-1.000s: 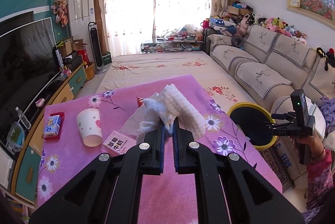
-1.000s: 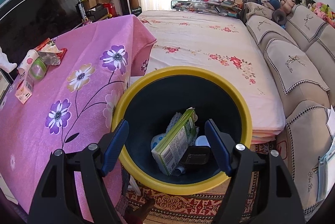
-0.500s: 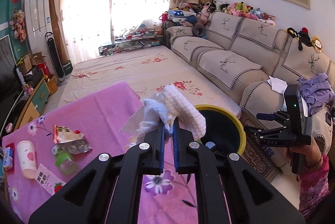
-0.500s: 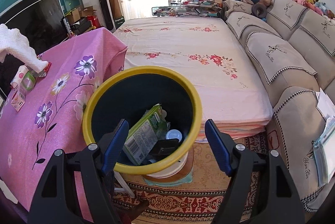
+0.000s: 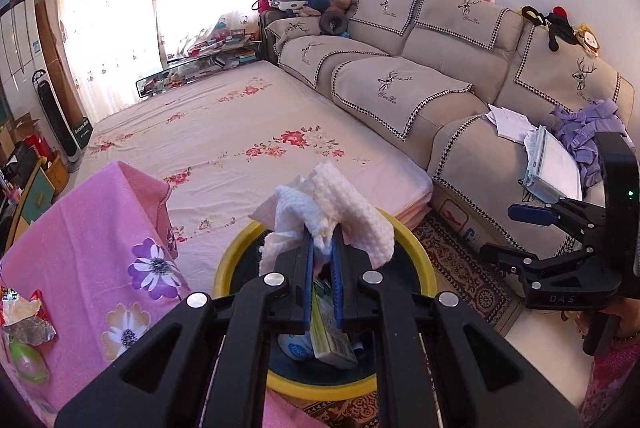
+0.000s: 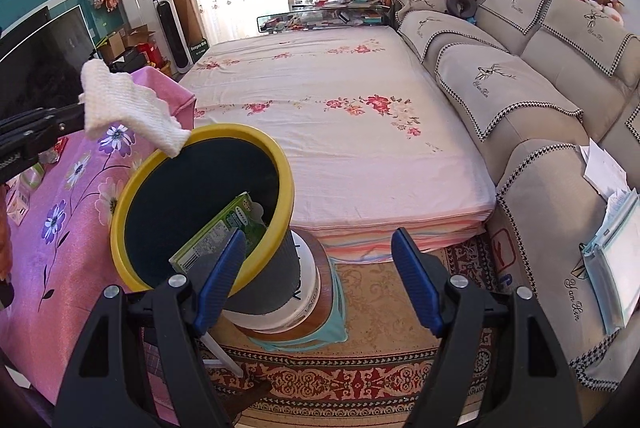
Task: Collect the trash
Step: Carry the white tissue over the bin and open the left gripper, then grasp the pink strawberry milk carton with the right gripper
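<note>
Left wrist view: the left gripper (image 5: 322,248) is clenched tight on a crumpled white paper towel (image 5: 332,211). The towel sticks up and flops over both sides of the tips. Right under and just past the tips is the yellow-rimmed bin (image 5: 420,260). Inside it, below the gripper, lie a green box (image 5: 330,332) and some other scraps. To the left of the gripper is the pink flowered desk (image 5: 100,268), where a torn wrapper (image 5: 24,316) and a little green cup (image 5: 28,364) wait at the far left edge. Off to the right the right gripper (image 5: 520,232) hangs in the air, held by a hand (image 5: 600,328).

To do this step well, I think the towel should sit over the dark middle of the bin, not over the rim, before the gripper lets go. The towel is light and floppy, so it could catch on the rim or stick to a pad. Going a bit lower and opening wide should help it drop clean.

Right wrist view: the right gripper (image 6: 316,280) is released, with its blue pads wide apart and nothing between them. The bin (image 6: 276,163) is ahead and to its left, standing on a white tub (image 6: 308,284) over the patterned rug (image 6: 360,368). The paper towel (image 6: 128,103) hangs at the far left rim of the bin, and a corner of it points down at the rim. So it looks a bit close to the edge. The right gripper is clear of the opening and should stay clear.
</note>
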Demonstrator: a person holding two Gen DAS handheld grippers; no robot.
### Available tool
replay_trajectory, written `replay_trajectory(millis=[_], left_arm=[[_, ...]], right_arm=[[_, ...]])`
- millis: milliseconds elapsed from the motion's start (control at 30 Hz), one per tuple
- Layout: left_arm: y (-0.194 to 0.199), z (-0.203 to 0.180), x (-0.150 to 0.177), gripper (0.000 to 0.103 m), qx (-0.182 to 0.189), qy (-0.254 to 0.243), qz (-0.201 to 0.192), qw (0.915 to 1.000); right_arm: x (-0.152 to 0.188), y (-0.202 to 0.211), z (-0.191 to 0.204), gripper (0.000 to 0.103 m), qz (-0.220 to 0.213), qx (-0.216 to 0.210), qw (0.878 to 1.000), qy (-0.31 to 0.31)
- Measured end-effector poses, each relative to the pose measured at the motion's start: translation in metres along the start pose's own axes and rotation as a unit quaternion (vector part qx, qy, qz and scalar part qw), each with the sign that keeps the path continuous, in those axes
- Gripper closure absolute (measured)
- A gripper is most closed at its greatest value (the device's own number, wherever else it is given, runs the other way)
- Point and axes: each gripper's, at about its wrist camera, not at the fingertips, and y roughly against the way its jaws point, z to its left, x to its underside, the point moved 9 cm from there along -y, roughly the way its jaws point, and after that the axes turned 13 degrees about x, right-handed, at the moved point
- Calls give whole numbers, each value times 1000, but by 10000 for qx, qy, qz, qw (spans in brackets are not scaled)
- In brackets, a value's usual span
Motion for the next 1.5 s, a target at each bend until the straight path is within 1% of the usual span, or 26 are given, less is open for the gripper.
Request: replay_trajectory(millis=[33,100,167,233,300,367,533,667,767,867,967,1067,1133,1233,1267,1367,1500], left_arm=[[-7,2,1,94,14,46,59,10000],[-18,7,4,86,5,152,173,9997],[-27,12,8,50,-28,185,245,9995],[-28,14,11,42,-125,130,227,9996],[-24,12,14,40,-121,93,213,9997],[-19,10,16,35,-132,63,190,9997],[7,8,22,34,-104,71,102,9999],[42,11,30,29,-92,163,-59,9998],[73,20,43,28,-128,311,-190,9993],[109,40,60,25,-228,573,-300,9976],[152,66,82,23,-429,843,-466,9944],[195,95,107,19,-813,1093,-573,9890],[224,116,126,19,-1066,1268,-641,9841],[270,144,152,17,-1460,1548,-801,9738],[285,153,163,15,-1605,1640,-854,9696],[329,177,195,14,-2037,1875,-967,9560],[382,205,242,12,-2520,2250,-1118,9345]], right_arm=[[1,0,-1,32,7,1,10000,-8],[2,-1,-1,32,20,-6,10000,-30],[2,-3,-1,32,35,-11,10000,-24],[2,-3,1,32,46,-17,10000,-14],[2,-3,3,32,44,-31,10000,0],[2,-3,5,32,46,-34,10000,14],[1,-2,12,32,44,-61,9999,67],[-1,2,22,32,25,-82,9999,149],[-4,5,34,31,1,-124,9996,240],[-9,9,53,31,-49,-251,9990,364],[-14,13,86,31,-106,-432,9972,593],[-20,18,127,31,-170,-662,9936,897],[-24,23,157,31,-214,-840,9901,1101],[-27,34,207,31,-269,-1179,9825,1418],[-26,38,225,31,-279,-1302,9791,1535],[-22,49,278,31,-270,-1662,9668,1923],[-11,71,352,31,-296,-2107,9442,2516]])
